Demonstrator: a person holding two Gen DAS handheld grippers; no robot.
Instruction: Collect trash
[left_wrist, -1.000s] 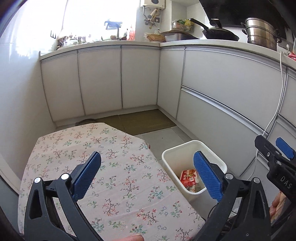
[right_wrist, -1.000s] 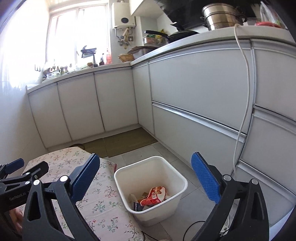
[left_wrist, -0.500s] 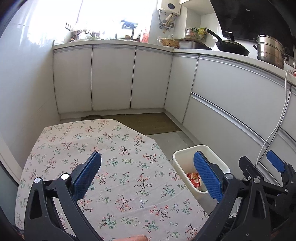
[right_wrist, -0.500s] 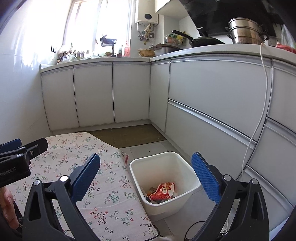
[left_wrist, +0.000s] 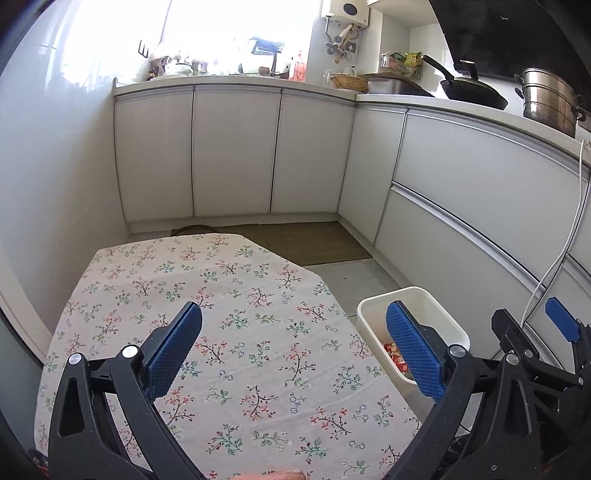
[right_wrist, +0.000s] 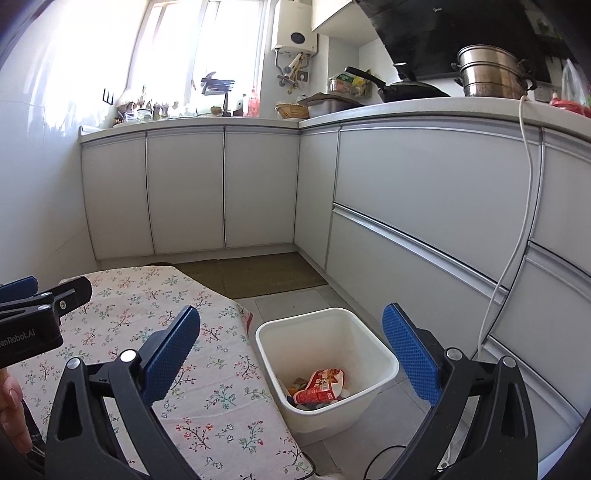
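We've got both grippers held up over the table w/ the floral cloth (left_wrist: 240, 332), and both are spread wide w/ nothing between the blue pads. The left gripper (left_wrist: 293, 345) hangs over the cloth's near half; its right pad overlaps the white bin (left_wrist: 454, 332) in that view. The right gripper (right_wrist: 291, 349) sits further right, so its gap frames the bin itself.

From the left wrist view we only catch a sliver of the bin's inside: a bit of red wrapper (left_wrist: 395, 356) beside the pad, the rest hidden. The right wrist view gives us the full bin (right_wrist: 369, 402) standing on the floor tiles, touching or just beside the table's edge (can't tell which), w/ the red-and-white wrapper (right_wrist: 319, 386) lying on top of other scraps at the bottom. So the trash we can see is in the bin.

Each view also catches the other tool: left view shows the right gripper's black arm and blue tip at the far right edge (left_wrist: 561, 325); right view shows the left gripper's body at the far left (right_wrist: 40, 314), w/ part of a hand (right_wrist: 13, 417) under it.

Only the right view shows the white cord (right_wrist: 517, 229) dropping from the counter top to the floor in full. Pots and a wok on the counter appear in both.
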